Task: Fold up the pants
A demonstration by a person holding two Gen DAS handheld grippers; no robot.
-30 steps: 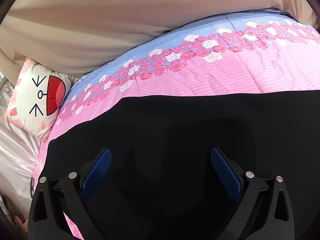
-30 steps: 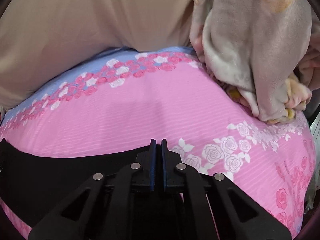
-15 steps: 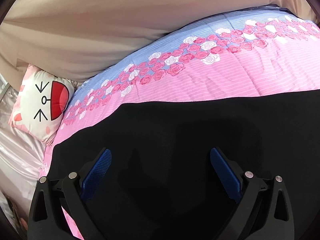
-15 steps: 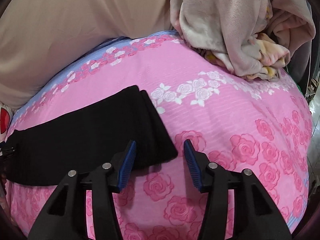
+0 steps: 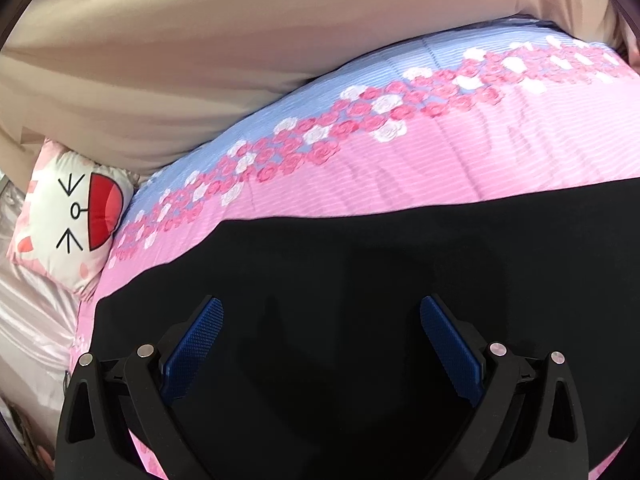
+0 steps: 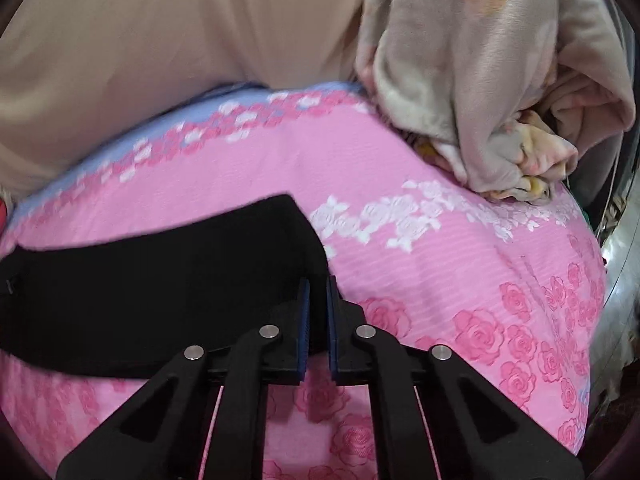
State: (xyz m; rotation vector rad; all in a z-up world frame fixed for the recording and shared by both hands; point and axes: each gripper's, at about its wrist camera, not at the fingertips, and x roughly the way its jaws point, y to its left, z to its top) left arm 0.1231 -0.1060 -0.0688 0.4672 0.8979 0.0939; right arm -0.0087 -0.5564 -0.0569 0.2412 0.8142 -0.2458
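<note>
The black pants [image 5: 360,280] lie flat on a pink rose-print bedspread [image 5: 460,160]. In the left wrist view my left gripper [image 5: 320,320] is open, its blue pads spread wide just above the black cloth, holding nothing. In the right wrist view the pants [image 6: 160,280] stretch to the left as a long black band. My right gripper [image 6: 316,292] has its jaws nearly together at the band's right end, with black cloth between the pads.
A cartoon-face pillow [image 5: 76,216] lies at the bed's left end. A beige curtain [image 5: 240,40] hangs behind the bed. A crumpled beige blanket [image 6: 480,80] sits on the bed's far right corner.
My right gripper was shut, opened above the pants' right end half a second ago, and has now closed on that end. The left gripper stayed open and drifted slightly.
</note>
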